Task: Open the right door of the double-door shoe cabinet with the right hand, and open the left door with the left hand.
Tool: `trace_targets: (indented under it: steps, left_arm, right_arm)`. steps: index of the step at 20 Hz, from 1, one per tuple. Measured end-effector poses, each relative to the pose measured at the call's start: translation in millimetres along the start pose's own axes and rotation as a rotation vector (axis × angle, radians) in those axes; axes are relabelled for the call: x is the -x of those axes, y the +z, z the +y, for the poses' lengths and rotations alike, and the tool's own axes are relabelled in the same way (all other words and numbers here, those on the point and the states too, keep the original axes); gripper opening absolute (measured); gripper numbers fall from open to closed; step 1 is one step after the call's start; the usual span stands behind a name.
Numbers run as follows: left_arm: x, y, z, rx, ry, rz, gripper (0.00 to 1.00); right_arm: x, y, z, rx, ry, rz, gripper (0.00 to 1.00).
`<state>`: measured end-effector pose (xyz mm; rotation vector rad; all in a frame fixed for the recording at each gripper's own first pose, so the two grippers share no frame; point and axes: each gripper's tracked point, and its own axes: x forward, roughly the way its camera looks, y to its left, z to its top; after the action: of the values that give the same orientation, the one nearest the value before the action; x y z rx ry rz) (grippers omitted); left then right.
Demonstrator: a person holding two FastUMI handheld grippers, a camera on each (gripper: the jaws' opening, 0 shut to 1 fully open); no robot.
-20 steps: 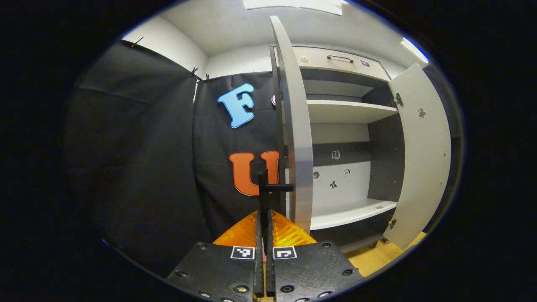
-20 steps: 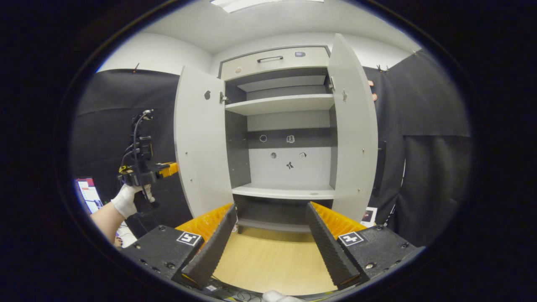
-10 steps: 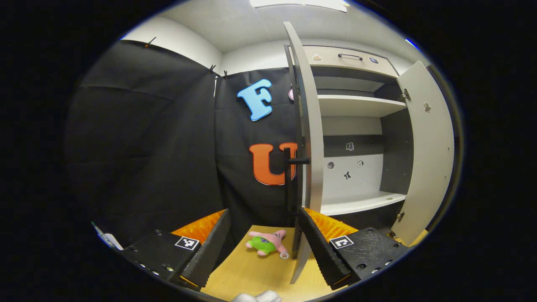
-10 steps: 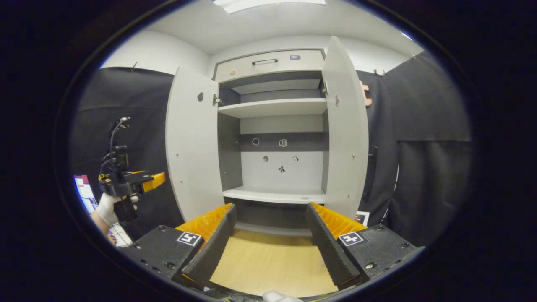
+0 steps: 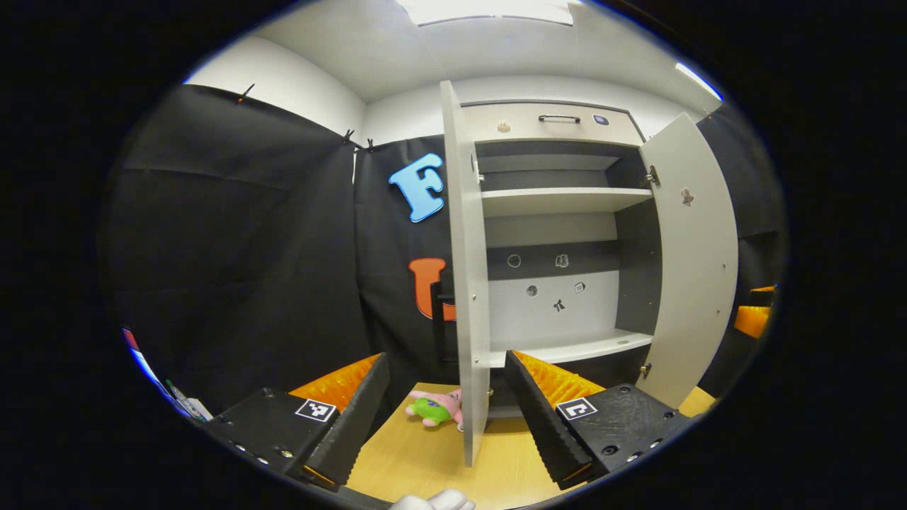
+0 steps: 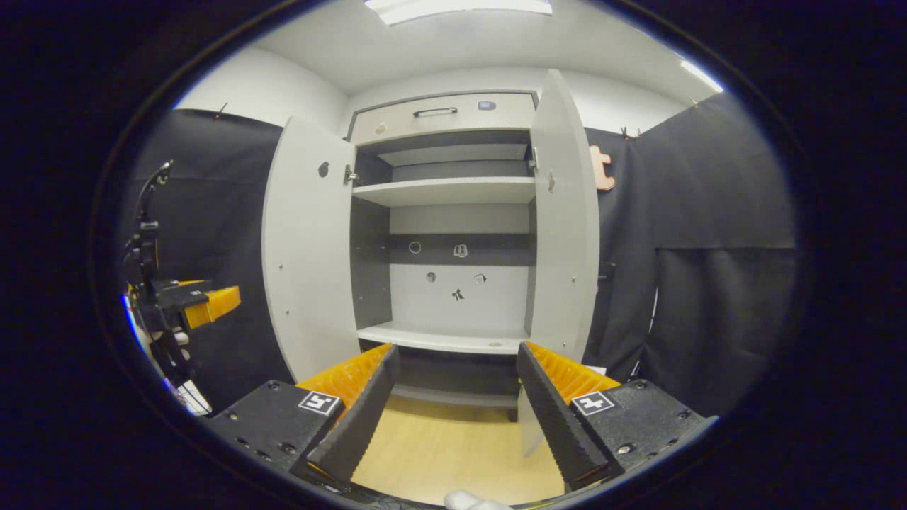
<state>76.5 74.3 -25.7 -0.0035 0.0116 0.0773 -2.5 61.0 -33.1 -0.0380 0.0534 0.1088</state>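
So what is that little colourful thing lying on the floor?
Start at the tall grey shoe cabinet with both doors open. At the foot of its left door, on the light wooden floor, lies a small pink-and-green plush toy, the only soft thing there.

Both the left tongs and the right tongs stand spread wide, gripping nothing.

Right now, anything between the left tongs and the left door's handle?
Nothing visible. The left tongs are open, back from the left door. Its black handle shows beyond the door's edge with bare floor ahead. A plush toy lies low on the floor by the door's foot, under the handle's line.
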Motion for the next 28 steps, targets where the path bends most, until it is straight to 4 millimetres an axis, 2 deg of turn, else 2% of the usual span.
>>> trace_targets:
  steps: [3, 5, 7, 10, 11, 21, 28]
  left_arm:
    - [12, 23, -20, -0.018, -0.017, -0.047, 0.96]
    - [18, 31, -32, -0.054, -0.020, -0.073, 0.97]
    - [23, 28, -50, -0.061, -0.047, -0.074, 0.97]
    - [33, 13, -82, -0.026, -0.115, -0.036, 0.96]
    - [32, 9, -87, -0.031, -0.121, -0.028, 0.96]
    - [42, -19, -108, -0.001, -0.156, 0.020, 0.96]
    - [40, -16, -114, 0.008, -0.165, 0.014, 0.96]
  right_arm:
    - [6, 5, -11, -0.008, -0.025, -0.012, 1.00]
    - [10, 8, -20, -0.003, -0.048, -0.017, 1.00]
    - [14, 9, -28, -0.006, -0.068, -0.022, 1.00]
    - [20, 6, -38, -0.015, -0.093, -0.021, 1.00]
    - [22, 4, -40, -0.019, -0.101, -0.018, 1.00]
    - [34, -9, -58, -0.033, -0.139, 0.005, 1.00]
    - [32, -4, -55, -0.026, -0.135, -0.010, 1.00]
